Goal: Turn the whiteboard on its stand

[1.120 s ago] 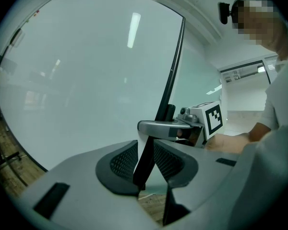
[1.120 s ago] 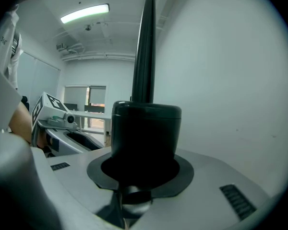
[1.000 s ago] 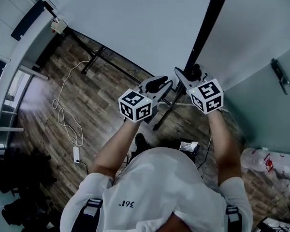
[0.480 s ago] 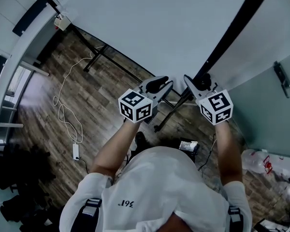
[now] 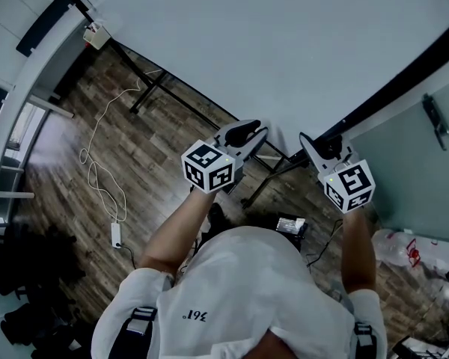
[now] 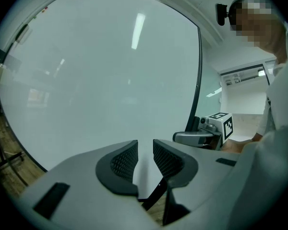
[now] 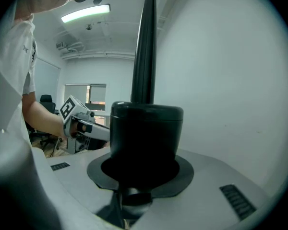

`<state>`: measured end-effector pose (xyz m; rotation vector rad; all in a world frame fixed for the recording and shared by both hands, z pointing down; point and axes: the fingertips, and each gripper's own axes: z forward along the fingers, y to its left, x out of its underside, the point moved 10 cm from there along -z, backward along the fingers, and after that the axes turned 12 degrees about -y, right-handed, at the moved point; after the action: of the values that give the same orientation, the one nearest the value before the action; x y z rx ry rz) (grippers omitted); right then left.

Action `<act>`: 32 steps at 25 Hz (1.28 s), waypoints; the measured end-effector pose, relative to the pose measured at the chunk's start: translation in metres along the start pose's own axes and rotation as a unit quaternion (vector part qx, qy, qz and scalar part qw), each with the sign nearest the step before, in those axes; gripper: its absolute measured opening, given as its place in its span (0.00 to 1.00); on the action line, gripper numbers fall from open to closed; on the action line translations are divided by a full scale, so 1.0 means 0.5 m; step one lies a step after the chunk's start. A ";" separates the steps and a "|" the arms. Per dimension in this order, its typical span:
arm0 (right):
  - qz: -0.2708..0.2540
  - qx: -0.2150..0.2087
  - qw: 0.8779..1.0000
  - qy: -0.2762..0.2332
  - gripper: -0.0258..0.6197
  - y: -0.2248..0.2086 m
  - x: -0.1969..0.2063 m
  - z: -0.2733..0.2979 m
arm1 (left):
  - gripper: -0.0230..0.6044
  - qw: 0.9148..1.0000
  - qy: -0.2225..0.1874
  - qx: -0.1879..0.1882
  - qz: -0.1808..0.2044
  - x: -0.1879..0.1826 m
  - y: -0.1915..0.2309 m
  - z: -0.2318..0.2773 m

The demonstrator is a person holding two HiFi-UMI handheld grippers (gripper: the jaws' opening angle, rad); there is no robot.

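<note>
Swinging on its stand [image 5: 144,90], the whiteboard [image 5: 269,43] is now seen with its black frame edge [image 5: 404,84] far flatter than a second ago. The right gripper [image 5: 323,146] has been carried rightward and down, jaws clamped on the black knob [image 7: 146,133]. The left gripper [image 5: 247,131] is held at the lower edge, jaws slightly apart, nothing pinched. The turn is judged well under way.
</note>
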<state>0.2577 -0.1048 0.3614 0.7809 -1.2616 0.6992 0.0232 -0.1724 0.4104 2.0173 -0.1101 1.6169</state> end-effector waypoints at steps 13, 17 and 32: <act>-0.002 0.004 1.000 0.008 0.26 0.007 0.004 -0.092 | 0.18 1.000 -0.006 0.023 0.004 -0.004 -0.032 -0.004; -0.004 0.000 1.000 0.010 0.26 0.001 0.007 -0.111 | 0.18 1.000 -0.004 0.029 0.001 0.004 -0.040 0.006; -0.002 0.005 1.000 0.008 0.26 0.003 0.006 -0.098 | 0.18 1.000 -0.011 0.015 -0.006 0.005 -0.027 -0.009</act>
<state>0.2839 -0.0632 0.3582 0.7847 -1.2434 0.7073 0.0251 -0.1581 0.4082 2.0548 -0.0820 1.5972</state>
